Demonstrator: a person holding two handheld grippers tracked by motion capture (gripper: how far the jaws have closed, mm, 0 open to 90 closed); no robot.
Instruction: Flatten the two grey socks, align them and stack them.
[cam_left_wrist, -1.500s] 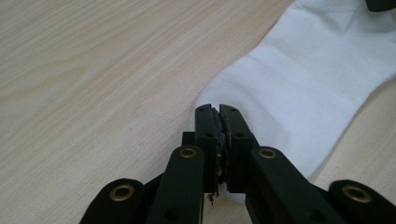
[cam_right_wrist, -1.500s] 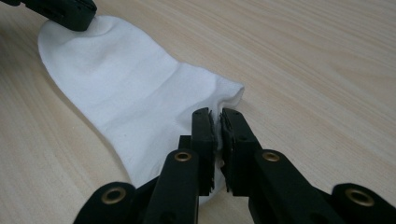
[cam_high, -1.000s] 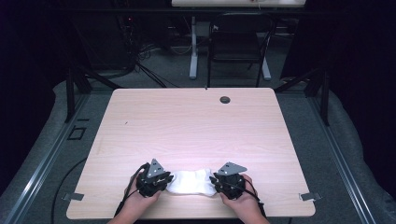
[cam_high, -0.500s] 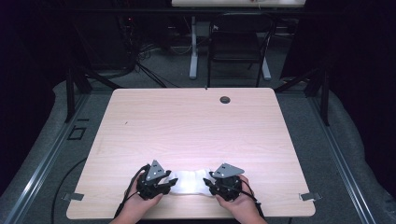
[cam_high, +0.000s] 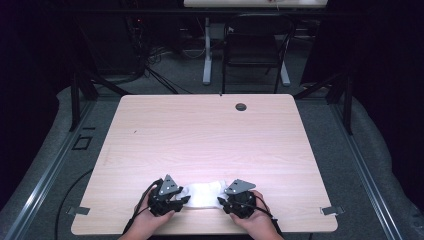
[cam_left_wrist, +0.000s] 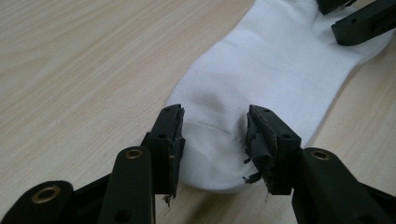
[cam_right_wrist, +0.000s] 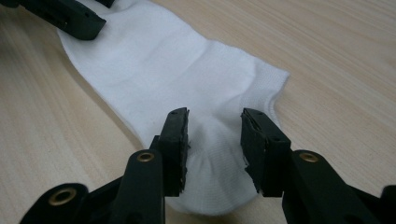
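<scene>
A white ankle sock (cam_high: 204, 193) lies flat on the wooden table (cam_high: 210, 140) near its front edge, stretched left to right between my two grippers. My left gripper (cam_high: 183, 200) stands at its left end. In the left gripper view those jaws (cam_left_wrist: 215, 119) have just been opening and straddle a creased sock (cam_left_wrist: 275, 60) end, pads off the cloth. My right gripper (cam_high: 223, 202) is at the other end. Its jaws (cam_right_wrist: 215, 116) have also just been opening, with the sock (cam_right_wrist: 163, 65) heel between them, untouched. Each gripper view shows the other gripper (cam_left_wrist: 359, 21) (cam_right_wrist: 70, 16) farther off.
A black round grommet (cam_high: 241, 106) sits in the table's far edge. Behind the table stand a dark chair (cam_high: 255, 55) and a white desk leg (cam_high: 206, 55). The person's hands (cam_high: 150, 222) come in over the front edge. Most of the tabletop beyond the sock is bare wood.
The sock between the grippers now lies flatter and more spread out than a second ago. Both hands have hardly shifted.
</scene>
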